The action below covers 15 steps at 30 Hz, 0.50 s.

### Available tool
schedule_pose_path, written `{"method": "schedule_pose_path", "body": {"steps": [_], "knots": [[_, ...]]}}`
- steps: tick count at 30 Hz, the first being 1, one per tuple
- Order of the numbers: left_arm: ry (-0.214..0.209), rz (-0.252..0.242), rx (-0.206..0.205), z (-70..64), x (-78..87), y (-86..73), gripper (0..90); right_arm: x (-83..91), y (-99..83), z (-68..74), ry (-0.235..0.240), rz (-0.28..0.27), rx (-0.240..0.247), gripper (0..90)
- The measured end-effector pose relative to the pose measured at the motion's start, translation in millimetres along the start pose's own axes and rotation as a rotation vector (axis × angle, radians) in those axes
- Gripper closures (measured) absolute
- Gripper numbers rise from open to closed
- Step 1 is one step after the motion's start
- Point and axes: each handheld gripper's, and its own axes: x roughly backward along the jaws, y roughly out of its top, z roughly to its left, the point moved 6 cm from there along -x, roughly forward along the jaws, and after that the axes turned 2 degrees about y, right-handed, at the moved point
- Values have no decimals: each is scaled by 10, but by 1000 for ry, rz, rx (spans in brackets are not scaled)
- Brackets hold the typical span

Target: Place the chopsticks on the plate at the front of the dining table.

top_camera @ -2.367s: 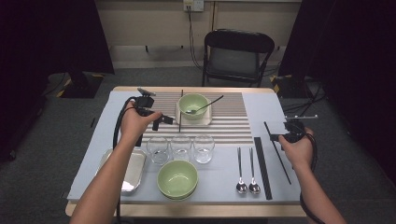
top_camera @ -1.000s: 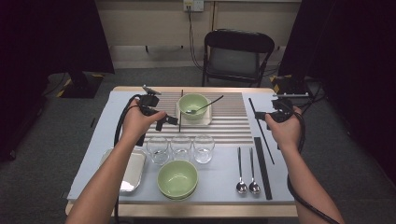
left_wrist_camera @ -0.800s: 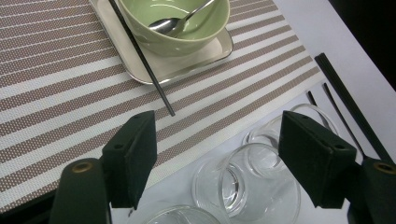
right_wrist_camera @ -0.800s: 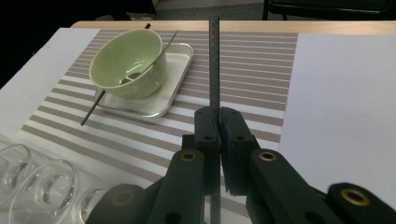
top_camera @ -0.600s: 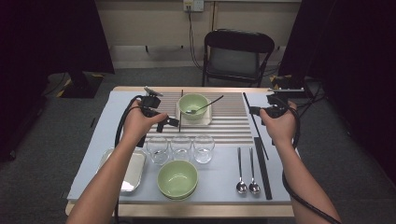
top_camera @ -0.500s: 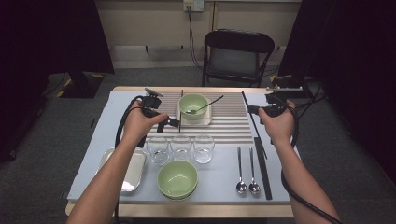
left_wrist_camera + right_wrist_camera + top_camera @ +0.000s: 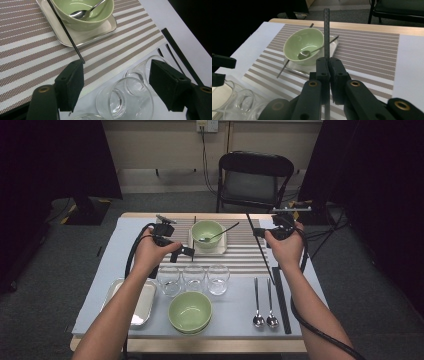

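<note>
**Chopstick clamped above the mat**

A thin black chopstick (image 7: 326, 32), straight and matte, stands pinched in the right gripper (image 7: 328, 66) over the striped placemat (image 7: 240, 257). The left gripper (image 7: 113, 82) gapes wide above three clear glasses (image 7: 130, 100); its view shows a second chopstick (image 7: 65, 30) leaning on the steel tray (image 7: 82, 40).

Even overhead light, dark bkgd, sharp

Chopstick (image 7: 326, 32) lower end cut off by frame bottom, right gripper view. Nearest glass (image 7: 86, 117) in left gripper view: only rim visible, rest cut by bottom edge. Spoon (image 7: 82, 13) handle end cropped at top.
</note>
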Motion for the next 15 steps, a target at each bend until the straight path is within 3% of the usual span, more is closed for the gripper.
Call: {"method": "schedule_pose_path", "body": {"steps": [9,15], "knots": [[3,-8,-4,-15,53,-32,283,-65,125,253,27,-20,29,869],[-8,-15,-4,-57,88,-43,283,-151,178,360,70,-32,13,869]]}}
